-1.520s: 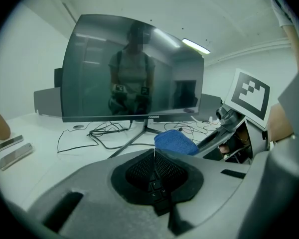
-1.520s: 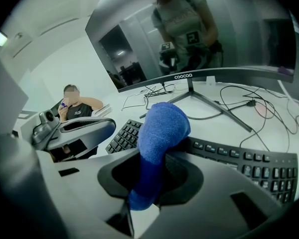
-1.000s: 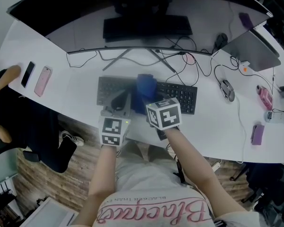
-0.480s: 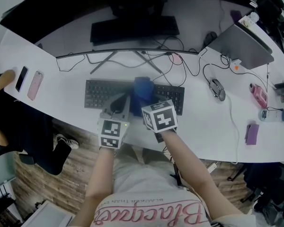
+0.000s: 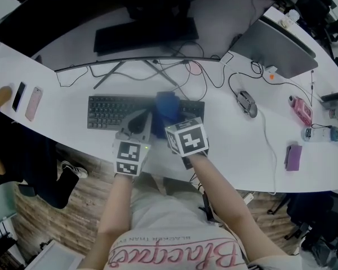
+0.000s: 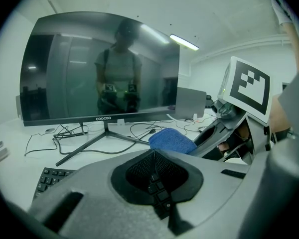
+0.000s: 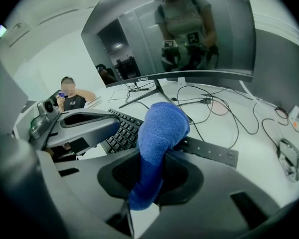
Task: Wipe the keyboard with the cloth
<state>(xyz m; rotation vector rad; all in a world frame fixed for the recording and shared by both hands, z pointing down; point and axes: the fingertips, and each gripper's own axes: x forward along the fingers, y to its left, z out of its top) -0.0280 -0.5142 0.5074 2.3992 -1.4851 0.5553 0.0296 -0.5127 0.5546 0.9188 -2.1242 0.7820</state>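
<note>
Desk (image 5: 253, 151): white, curved. Monitor (image 6: 99, 66) at the back, keyboard (image 5: 110, 112) just in front of its stand.

Left gripper (image 6: 157, 178): jaws together, nothing in them. Tips sit low over the keys, just left of the cloth. Can't tell if they touch.

Right gripper (image 7: 149, 185): jaws clamped on the cloth (image 7: 159, 128). It stands up bunched from them, and its top flops forward over the keyboard's middle-right section.

My read: you're mid-wipe.
- Only the wad's front looks to be on the keys. Tilt the right gripper down so more cloth lies flat.
- Drag along the rows in 1 direction, with light pressure so keycaps don't snag.
- Pin the near edge with the left gripper so the board doesn't slide.

Views:
- Right gripper view shows the pinch itself. In head view the marker cube covers it.
- Only head view shows the full keyboard length, plus the mouse (image 5: 245, 103) and laptop (image 5: 281, 46) off to your right.
- Left gripper view shows keys through its own jaw gap.
</note>
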